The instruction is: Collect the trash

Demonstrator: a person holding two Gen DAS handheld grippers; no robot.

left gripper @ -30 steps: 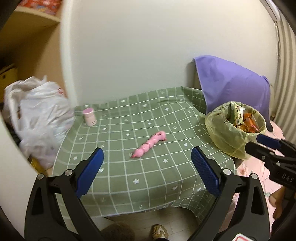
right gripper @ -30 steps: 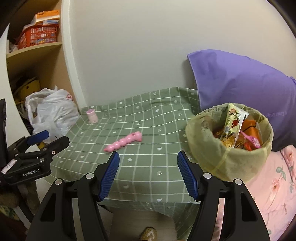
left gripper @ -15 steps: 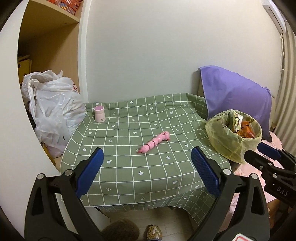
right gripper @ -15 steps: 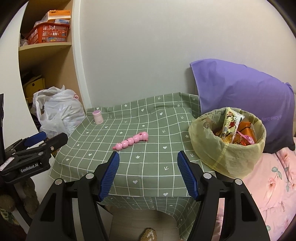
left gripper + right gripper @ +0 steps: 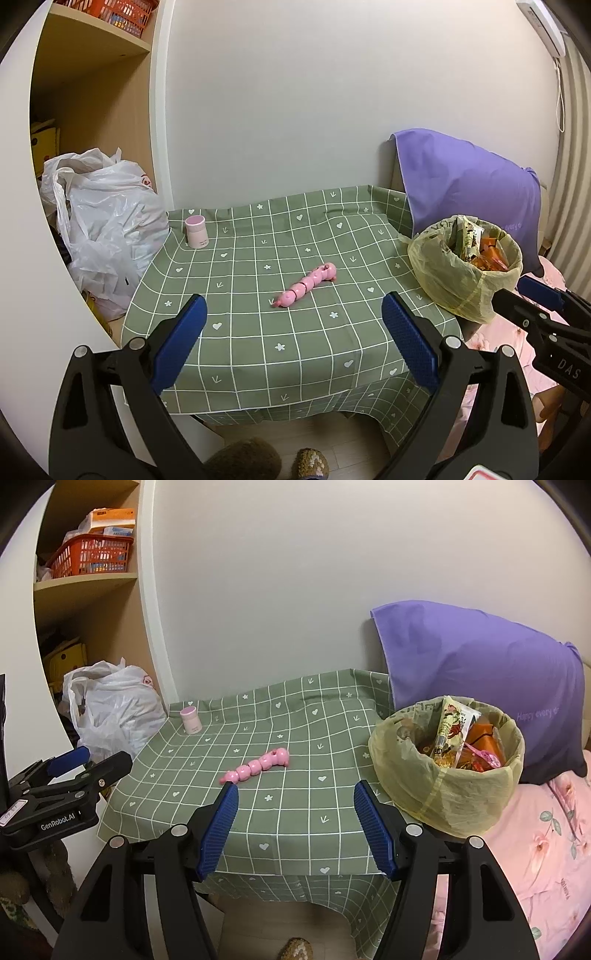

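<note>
A bin lined with a yellow bag (image 5: 463, 278) (image 5: 443, 775) stands at the table's right edge, filled with snack wrappers (image 5: 456, 734). A pink segmented toy (image 5: 304, 286) (image 5: 256, 765) lies mid-table on the green checked cloth (image 5: 258, 332) (image 5: 295, 812). A small pink cup (image 5: 196, 232) (image 5: 191, 720) stands at the far left corner. My left gripper (image 5: 291, 325) is open, held back from the table's front edge with nothing between its fingers. My right gripper (image 5: 295, 808) is open too, also empty, near the front edge left of the bin.
A white plastic bag (image 5: 103, 229) (image 5: 114, 709) bulges left of the table below wooden shelves holding a red basket (image 5: 90, 555). A purple pillow (image 5: 469, 192) (image 5: 480, 672) leans on the wall behind the bin. Pink bedding (image 5: 535, 849) lies right. Slippered feet (image 5: 308, 463) show below.
Both grippers have drawn back and risen from the table, so more of the cloth, its front hem and the shelves show. Both stay open and empty.
</note>
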